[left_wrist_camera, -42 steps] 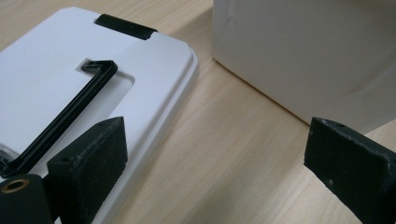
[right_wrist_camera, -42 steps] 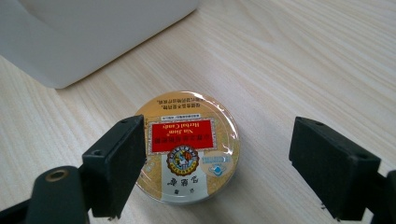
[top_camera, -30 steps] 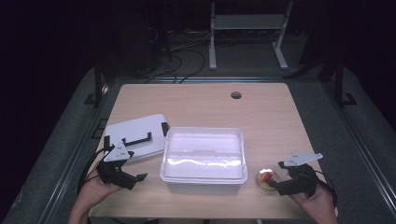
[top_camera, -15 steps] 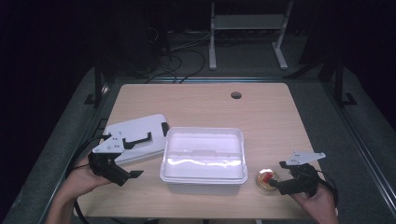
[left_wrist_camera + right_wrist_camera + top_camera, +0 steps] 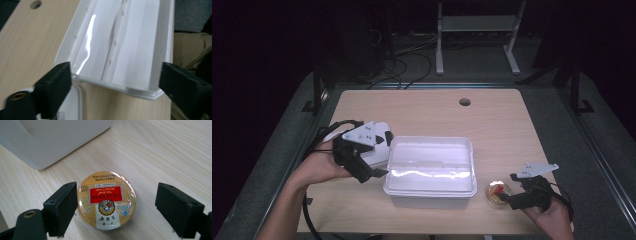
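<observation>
- Two hands come in from the six o'clock edge of the high view, each carrying a hand-held gripper over the wooden desk [image 5: 422,107]
- Left hand [image 5: 319,167] is raised off the desk at about nine o'clock from the white tub [image 5: 430,167], wrist cocked so the left hand-held gripper [image 5: 374,172] points toward the tub's near left corner
- Its jaws stand wide with nothing between them; they have just been closing a little
- Under that hand lies the white lid [image 5: 377,150], just beside the tub's left wall
- Right hand [image 5: 552,215] sits low at about four o'clock from the tub, right hand-held gripper [image 5: 507,197] pointing toward nine o'clock
- Its jaws are spread wide around the round candy tin [image 5: 107,200], the left jaw just beside it, the right jaw clear of it
- Candy tin stands on the desk, near the tub's near right corner
</observation>
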The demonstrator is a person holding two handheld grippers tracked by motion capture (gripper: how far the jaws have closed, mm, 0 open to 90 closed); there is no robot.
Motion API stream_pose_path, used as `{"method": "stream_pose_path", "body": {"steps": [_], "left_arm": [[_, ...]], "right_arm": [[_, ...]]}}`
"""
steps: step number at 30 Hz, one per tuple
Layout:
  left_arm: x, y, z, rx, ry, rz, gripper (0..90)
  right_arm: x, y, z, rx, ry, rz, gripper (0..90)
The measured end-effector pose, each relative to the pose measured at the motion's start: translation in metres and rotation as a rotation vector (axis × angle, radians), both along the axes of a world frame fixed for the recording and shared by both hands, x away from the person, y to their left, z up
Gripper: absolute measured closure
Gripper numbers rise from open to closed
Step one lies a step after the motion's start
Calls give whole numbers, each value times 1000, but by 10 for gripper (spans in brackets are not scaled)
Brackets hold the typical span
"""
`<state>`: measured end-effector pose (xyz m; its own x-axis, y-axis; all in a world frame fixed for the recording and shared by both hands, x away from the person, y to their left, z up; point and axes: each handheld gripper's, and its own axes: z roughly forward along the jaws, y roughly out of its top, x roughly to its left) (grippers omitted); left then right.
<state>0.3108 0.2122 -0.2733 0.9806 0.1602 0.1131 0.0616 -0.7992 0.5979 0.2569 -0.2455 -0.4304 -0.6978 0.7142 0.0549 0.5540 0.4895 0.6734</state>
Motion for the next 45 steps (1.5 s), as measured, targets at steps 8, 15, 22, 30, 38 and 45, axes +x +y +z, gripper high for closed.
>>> {"method": "stream_pose_path", "body": {"steps": [8,15,22,30,38,45], "left_arm": [[19,-42,-8,84,34,-71,198],[29,-68,-15,123,58,-95,248],[33,-86,-21,178,77,-122,314],[39,-101,-28,194,109,-148,391],[42,-116,-33,233,128,-173,478],[44,-125,-39,259,142,-192,580]], "right_arm": [[2,-2,0,12,2,0,176],[1,-3,0,22,2,-4,175],[1,-2,0,22,-2,1,176],[0,-1,0,17,-1,7,176],[0,-2,1,16,-5,9,176],[0,-2,2,20,-7,15,183]]}}
